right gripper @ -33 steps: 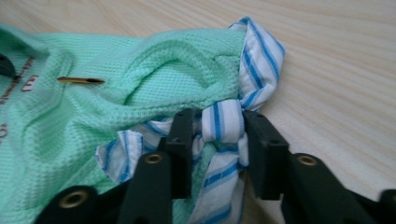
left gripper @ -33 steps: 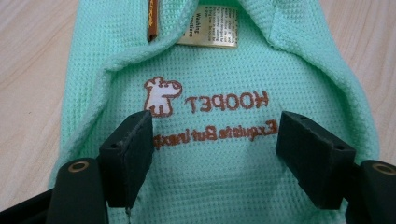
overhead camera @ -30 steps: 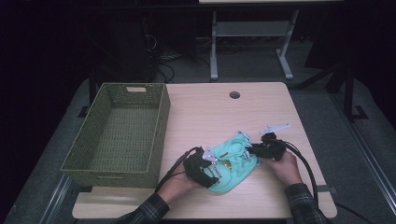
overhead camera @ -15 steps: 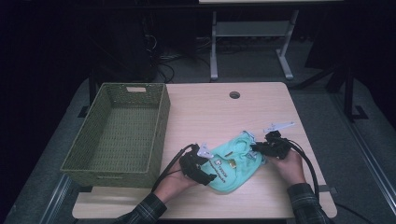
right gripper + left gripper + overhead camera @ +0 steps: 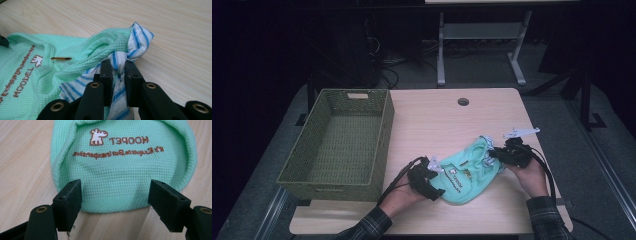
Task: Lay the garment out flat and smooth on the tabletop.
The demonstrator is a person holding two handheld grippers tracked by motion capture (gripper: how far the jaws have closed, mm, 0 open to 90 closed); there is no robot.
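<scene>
Two right fingers [image 5: 106,72] around garment's [image 5: 37,82] striped cloth.

The wicker basket [image 5: 339,145] blocks the desk [image 5: 447,125] toward nine o'clock; bare wood lies open toward twelve.

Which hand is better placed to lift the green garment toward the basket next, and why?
Probably the right. The right gripper is already pinched on the green garment at its striped trim, while the left gripper stands open around the hem, gripping nothing.
</scene>
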